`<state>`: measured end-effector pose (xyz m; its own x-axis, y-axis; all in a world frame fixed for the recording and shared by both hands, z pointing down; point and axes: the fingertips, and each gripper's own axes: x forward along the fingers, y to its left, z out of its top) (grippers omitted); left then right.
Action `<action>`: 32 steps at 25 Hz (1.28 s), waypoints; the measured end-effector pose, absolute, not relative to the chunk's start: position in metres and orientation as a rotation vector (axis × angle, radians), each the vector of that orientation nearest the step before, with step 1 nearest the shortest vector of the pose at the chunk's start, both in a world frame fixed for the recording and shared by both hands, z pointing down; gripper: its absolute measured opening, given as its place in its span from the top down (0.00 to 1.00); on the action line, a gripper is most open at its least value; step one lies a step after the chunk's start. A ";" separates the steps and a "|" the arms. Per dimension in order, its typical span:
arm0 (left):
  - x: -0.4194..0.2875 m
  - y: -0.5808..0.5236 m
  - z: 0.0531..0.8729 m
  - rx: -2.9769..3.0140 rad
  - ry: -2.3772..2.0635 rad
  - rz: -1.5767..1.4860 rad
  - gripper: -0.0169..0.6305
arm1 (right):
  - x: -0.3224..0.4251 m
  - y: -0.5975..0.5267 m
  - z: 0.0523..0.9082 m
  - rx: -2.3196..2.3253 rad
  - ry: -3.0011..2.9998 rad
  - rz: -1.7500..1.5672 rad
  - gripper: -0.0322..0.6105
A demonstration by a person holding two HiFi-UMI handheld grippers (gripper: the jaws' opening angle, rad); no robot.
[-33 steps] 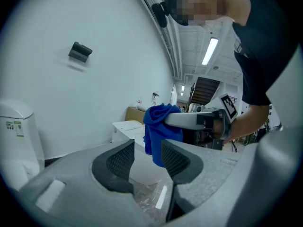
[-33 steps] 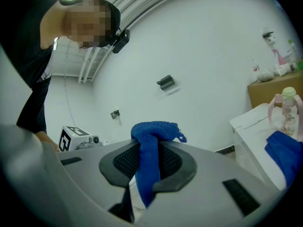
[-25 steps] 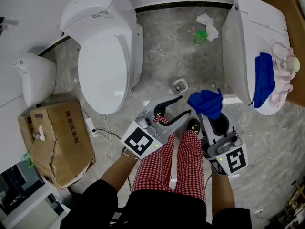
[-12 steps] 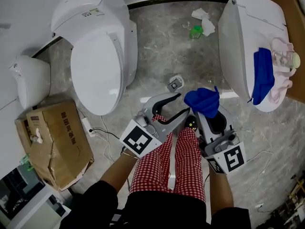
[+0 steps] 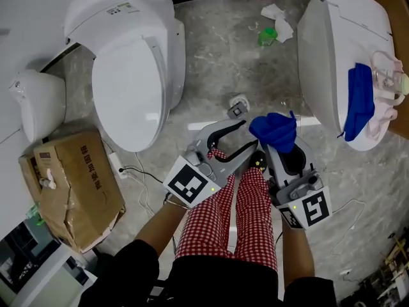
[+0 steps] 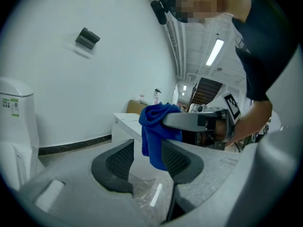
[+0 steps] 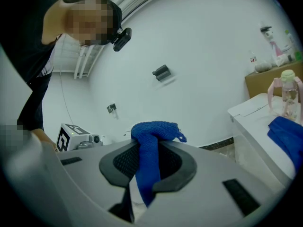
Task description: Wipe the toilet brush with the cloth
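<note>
My right gripper (image 5: 278, 142) is shut on a bunched blue cloth (image 5: 273, 130), which sticks out past its tips and hangs between its pads (image 7: 176, 161). My left gripper (image 5: 248, 136) stands open just to its left, jaws pointing at the cloth (image 6: 156, 126). The left jaws have just been opening a little, and the pads (image 6: 120, 161) press on nothing. Something clear and glossy (image 6: 142, 193) lies low between those jaws; I cannot tell what it is. I cannot make out a toilet brush in any view.
A white toilet (image 5: 134, 75) stands at the left. Another toilet (image 5: 326, 56) at the right carries a second blue cloth (image 5: 359, 98) and a pink bottle (image 5: 390, 75). A cardboard box (image 5: 77, 184), a small grey object (image 5: 238, 110) and crumpled tissue (image 5: 278, 18) lie on the floor.
Both grippers have sunk a little toward the floor, side by side. The cloth has stayed in the right gripper.
</note>
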<state>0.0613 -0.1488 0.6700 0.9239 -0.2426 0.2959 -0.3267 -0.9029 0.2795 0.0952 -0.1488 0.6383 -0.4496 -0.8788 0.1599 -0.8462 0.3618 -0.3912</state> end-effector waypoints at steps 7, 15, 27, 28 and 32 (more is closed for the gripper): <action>0.056 -0.155 0.690 2.751 -0.428 0.392 0.72 | 0.093 -0.156 0.653 -1.625 2.520 -0.680 0.84; 0.056 -0.161 0.713 2.740 -0.430 0.443 0.72 | 0.089 -0.163 0.668 -1.626 2.522 -0.713 0.84; 0.049 -0.164 0.746 2.734 -0.448 0.547 0.70 | 0.093 -0.163 0.687 -1.644 2.504 -0.770 0.84; 0.049 -0.165 0.750 2.730 -0.450 0.554 0.70 | 0.095 -0.163 0.688 -1.649 2.498 -0.778 0.84; 0.044 -0.163 0.767 2.730 -0.440 0.619 0.70 | 0.096 -0.161 0.693 -1.653 2.477 -0.800 0.84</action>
